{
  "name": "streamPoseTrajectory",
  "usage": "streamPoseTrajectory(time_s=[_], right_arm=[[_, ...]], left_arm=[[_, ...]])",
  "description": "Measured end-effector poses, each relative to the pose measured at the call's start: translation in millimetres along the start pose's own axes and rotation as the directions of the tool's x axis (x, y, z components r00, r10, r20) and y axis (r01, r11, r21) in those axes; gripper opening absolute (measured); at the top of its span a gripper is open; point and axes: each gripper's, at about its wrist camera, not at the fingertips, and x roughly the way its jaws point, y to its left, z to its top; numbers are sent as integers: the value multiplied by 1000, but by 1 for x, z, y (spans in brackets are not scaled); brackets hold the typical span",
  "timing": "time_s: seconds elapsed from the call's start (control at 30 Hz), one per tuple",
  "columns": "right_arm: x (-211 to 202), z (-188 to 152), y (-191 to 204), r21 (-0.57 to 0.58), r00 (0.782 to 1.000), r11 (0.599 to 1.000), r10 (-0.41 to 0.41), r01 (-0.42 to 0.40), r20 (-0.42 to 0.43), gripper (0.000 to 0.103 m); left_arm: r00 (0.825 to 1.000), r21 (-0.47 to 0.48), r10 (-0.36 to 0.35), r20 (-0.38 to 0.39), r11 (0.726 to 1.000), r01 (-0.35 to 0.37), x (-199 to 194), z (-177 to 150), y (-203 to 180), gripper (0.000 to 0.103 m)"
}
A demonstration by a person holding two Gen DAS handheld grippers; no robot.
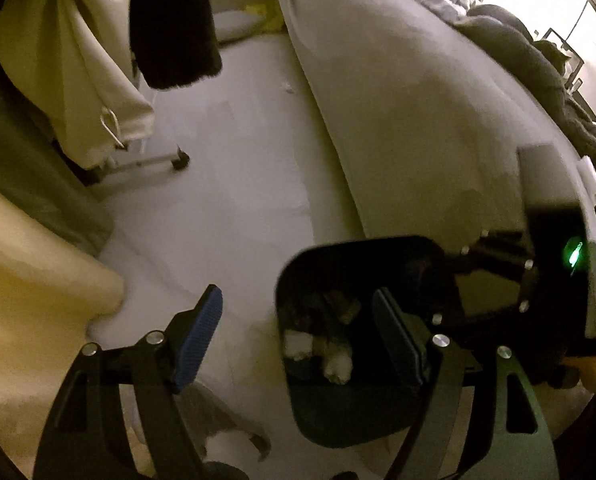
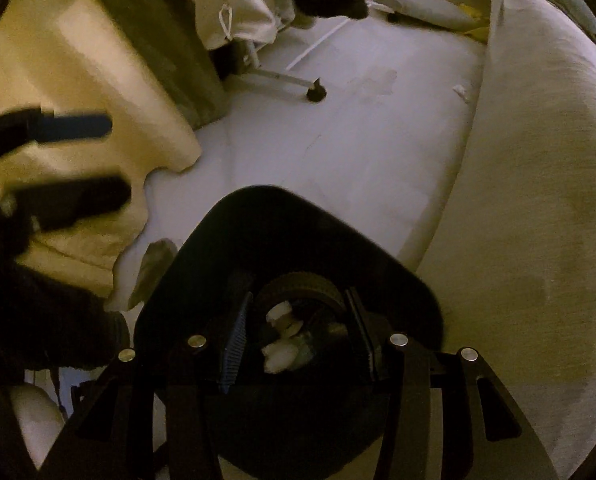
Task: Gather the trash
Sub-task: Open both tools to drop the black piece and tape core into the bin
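Observation:
A black trash bin (image 1: 362, 272) stands on the pale floor beside the bed, with white crumpled paper (image 1: 336, 360) inside. My left gripper (image 1: 298, 344) is open and empty, its right finger over the bin's mouth. In the right wrist view the bin (image 2: 282, 232) sits right under my right gripper (image 2: 298, 336), which is open above white scraps (image 2: 280, 354) in the bin. The left gripper (image 2: 82, 160) shows at the left edge. A small white scrap (image 2: 460, 92) lies on the floor by the bed; it also shows in the left wrist view (image 1: 288, 88).
A bed with a beige sheet (image 1: 418, 120) fills the right side. A clothes rack on wheels (image 2: 316, 94) with hanging garments (image 1: 98, 72) stands at the left. A cream cloth (image 2: 78, 100) lies on the floor at left. A grey cushion (image 2: 426, 8) lies at the far end.

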Motion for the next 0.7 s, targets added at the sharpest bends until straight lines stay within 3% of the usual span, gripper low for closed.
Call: streamPoseTrajectory(time_s=[0.23,0.7], right_arm=[[9,-3,4,-12,999,1000,10,-10,-31,48],[7,-5,10,-33,998,999,42,-43,-44,52]], left_arm=[[992,-18,18,122,1000,-15,-22,11,9,79],[933,-2,31,358,999,-33,-70,34,2,77]])
